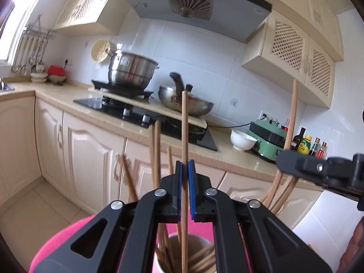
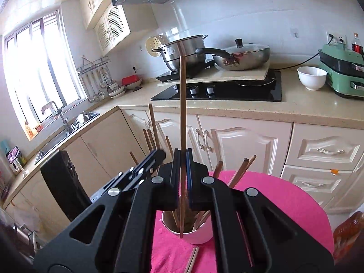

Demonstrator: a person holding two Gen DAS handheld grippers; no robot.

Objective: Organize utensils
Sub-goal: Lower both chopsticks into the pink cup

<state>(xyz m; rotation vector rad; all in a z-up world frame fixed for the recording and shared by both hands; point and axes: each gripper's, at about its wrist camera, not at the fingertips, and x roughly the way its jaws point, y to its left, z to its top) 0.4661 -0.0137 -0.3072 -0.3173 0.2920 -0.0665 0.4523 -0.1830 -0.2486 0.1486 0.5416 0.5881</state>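
A white cup (image 1: 193, 236) (image 2: 195, 238) full of wooden chopsticks stands on a table with a pink cloth (image 2: 284, 204). My left gripper (image 1: 184, 163) is shut on one upright chopstick (image 1: 184, 125) whose lower end reaches down into the cup. My right gripper (image 2: 182, 152) is shut on another upright chopstick (image 2: 182, 102), and its lower tip hangs at the cup's near rim. Both grippers hover just above the cup, side by side. The right gripper (image 1: 282, 161) shows at the right of the left wrist view, the left gripper (image 2: 159, 153) at the left of the right wrist view. Loose chopsticks (image 2: 192, 259) lie on the cloth before the cup.
Beyond the table runs a kitchen counter (image 2: 295, 104) with a black hob (image 2: 227, 91), a steel pot (image 2: 184, 50), a lidded pan (image 2: 245, 56), a white bowl (image 2: 311, 77) and a green appliance (image 2: 341, 75). A sink (image 2: 68, 127) lies under the window at left. Bottles (image 1: 307, 145) stand on the counter.
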